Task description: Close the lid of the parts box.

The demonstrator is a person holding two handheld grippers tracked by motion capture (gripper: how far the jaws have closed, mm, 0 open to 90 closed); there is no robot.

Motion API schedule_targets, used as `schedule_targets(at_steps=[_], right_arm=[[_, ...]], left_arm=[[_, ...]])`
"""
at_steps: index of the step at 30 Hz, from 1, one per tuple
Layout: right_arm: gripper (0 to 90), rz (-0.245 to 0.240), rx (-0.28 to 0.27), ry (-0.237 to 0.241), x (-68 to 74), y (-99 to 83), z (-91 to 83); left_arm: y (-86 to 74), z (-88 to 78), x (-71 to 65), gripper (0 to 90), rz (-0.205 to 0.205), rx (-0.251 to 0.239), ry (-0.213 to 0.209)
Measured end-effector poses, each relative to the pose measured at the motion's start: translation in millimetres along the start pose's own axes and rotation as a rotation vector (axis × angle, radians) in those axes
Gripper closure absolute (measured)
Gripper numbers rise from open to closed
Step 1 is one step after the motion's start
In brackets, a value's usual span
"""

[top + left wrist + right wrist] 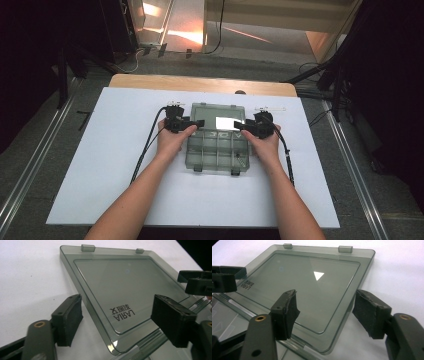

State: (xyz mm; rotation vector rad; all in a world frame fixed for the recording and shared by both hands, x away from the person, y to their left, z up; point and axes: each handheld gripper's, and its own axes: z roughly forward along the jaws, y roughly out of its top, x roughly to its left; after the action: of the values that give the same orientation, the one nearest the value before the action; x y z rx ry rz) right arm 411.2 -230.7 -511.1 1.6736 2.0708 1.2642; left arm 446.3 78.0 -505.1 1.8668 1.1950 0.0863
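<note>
Left gripper (pixel 196 125) straddles the left edge of the open lid (pixel 218 117) near the hinge, jaws partly open, pads not touching, holding nothing. The box (pixel 218 148) lies mid-sheet (pixel 115 150) with its lid laid flat behind the tray, likely so both grippers can catch its side edges and swing it shut. Right gripper (pixel 240 126) mirrors this on the right edge, jaws likewise apart and empty; bare sheet all round gives ample room.
</note>
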Motion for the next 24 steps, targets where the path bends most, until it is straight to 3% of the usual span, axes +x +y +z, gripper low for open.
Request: schedule_targets(at_steps=[6, 14, 21, 24], right_arm=[[42.5, 0.043, 0.008, 0.014, -5.7, -0.8, 1.4], [41.1, 0.085, 0.024, 0.035, -8.3, -2.5, 2.4], [40.8, 0.102, 0.032, 0.068, -11.7, -4.1, 1.5], [39.8, 0.105, 0.035, 0.073, -12.0, -4.8, 1.6]], left_arm=[[-0.3, 2.0, -0.7, 29.1, -0.008, 0.006, 0.02], [-0.4, 3.9, -4.0, 32.7, -0.015, 0.023, 0.06], [-0.9, 3.2, -4.0, 34.8, -0.026, 0.021, 0.062], [-1.6, 1.8, -2.3, 34.7, -0.043, 0.019, 0.044]])
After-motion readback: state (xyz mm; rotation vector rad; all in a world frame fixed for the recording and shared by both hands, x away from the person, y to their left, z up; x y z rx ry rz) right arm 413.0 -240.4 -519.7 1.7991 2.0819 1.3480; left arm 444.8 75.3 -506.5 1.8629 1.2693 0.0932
